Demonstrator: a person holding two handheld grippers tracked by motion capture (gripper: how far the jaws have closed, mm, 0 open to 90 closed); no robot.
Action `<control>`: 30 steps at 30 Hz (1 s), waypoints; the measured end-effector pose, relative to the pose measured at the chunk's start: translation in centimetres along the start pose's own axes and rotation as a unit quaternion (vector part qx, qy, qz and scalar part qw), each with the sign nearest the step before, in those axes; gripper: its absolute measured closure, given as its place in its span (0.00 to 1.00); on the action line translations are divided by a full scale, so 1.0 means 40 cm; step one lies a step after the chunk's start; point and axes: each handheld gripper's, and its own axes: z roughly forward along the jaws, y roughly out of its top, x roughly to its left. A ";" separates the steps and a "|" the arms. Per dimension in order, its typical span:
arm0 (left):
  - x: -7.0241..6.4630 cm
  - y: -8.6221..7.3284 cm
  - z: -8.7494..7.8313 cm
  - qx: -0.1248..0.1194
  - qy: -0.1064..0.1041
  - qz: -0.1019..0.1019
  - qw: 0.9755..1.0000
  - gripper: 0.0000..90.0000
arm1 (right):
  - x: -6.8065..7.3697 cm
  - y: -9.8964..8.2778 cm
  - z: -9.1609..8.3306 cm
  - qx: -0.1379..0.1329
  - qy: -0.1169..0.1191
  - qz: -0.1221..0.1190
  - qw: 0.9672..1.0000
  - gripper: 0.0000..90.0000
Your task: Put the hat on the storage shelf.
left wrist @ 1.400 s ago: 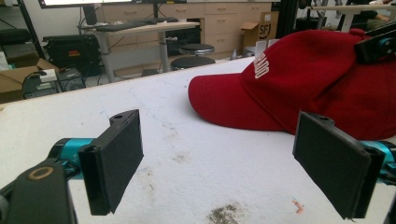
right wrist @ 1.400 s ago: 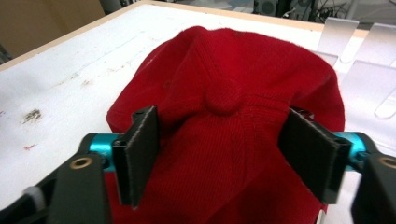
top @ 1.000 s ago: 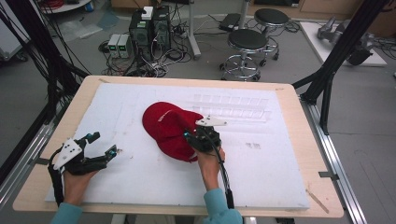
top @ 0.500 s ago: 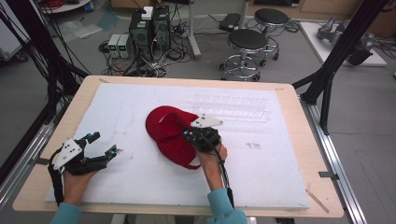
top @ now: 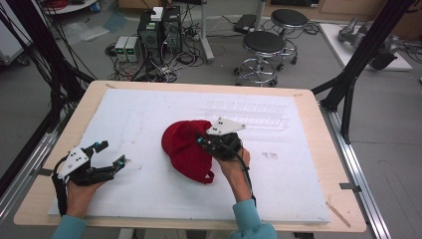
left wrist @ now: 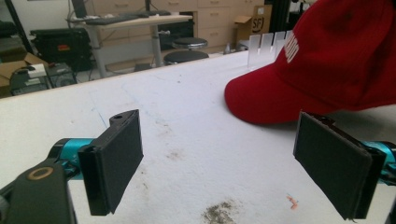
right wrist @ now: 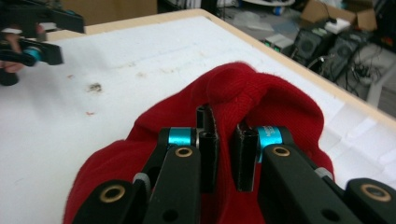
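A red cap (top: 186, 147) lies on the white board (top: 149, 114) near the middle, its fabric bunched up. My right gripper (top: 204, 141) sits at the cap's right side, shut on a fold of the red cloth; in the right gripper view the jaws pinch the cap (right wrist: 261, 98) with cloth between the pads (right wrist: 208, 154). My left gripper (top: 113, 154) rests at the board's left front, open and holding nothing. In the left gripper view the cap's brim (left wrist: 275, 100) lies ahead to the right, beyond the wide-apart pads (left wrist: 116, 158).
A clear plastic rack (top: 246, 113) stands on the board behind the cap. Dirt smudges (left wrist: 219, 212) mark the board by the left gripper. Stools (top: 263, 50) and computer boxes (top: 159, 30) stand on the floor beyond the table's far edge.
The right gripper has dragged the cap's crown fabric, so the cap has bunched and turned a little. The left gripper has stayed where it was.
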 end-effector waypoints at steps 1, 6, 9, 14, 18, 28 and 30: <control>0.000 0.004 -0.001 -0.002 -0.001 -0.001 1.000 0.18 | -0.002 0.009 -0.008 0.001 0.004 -0.002 1.000 0.93; -0.001 0.027 -0.004 -0.009 -0.016 -0.007 1.000 0.18 | -0.013 0.043 -0.045 -0.007 0.028 -0.020 0.999 0.93; -0.001 0.045 -0.004 -0.007 -0.025 -0.008 1.000 0.18 | -0.020 0.052 -0.057 -0.007 0.040 -0.027 0.999 0.93; -0.002 0.105 0.003 -0.011 -0.062 -0.024 0.998 0.18 | -0.028 0.067 -0.070 -0.012 0.066 -0.038 0.997 0.93; -0.008 0.172 0.017 -0.004 -0.097 -0.016 0.995 0.18 | -0.031 0.078 -0.073 -0.017 0.089 -0.051 0.995 0.93; -0.046 0.321 0.085 0.037 -0.207 0.017 0.978 0.18 | -0.026 0.096 -0.076 -0.019 0.126 -0.073 0.989 0.93; -0.058 0.338 0.103 0.041 -0.221 0.021 0.974 0.18 | -0.025 0.099 -0.078 -0.020 0.132 -0.079 0.988 0.93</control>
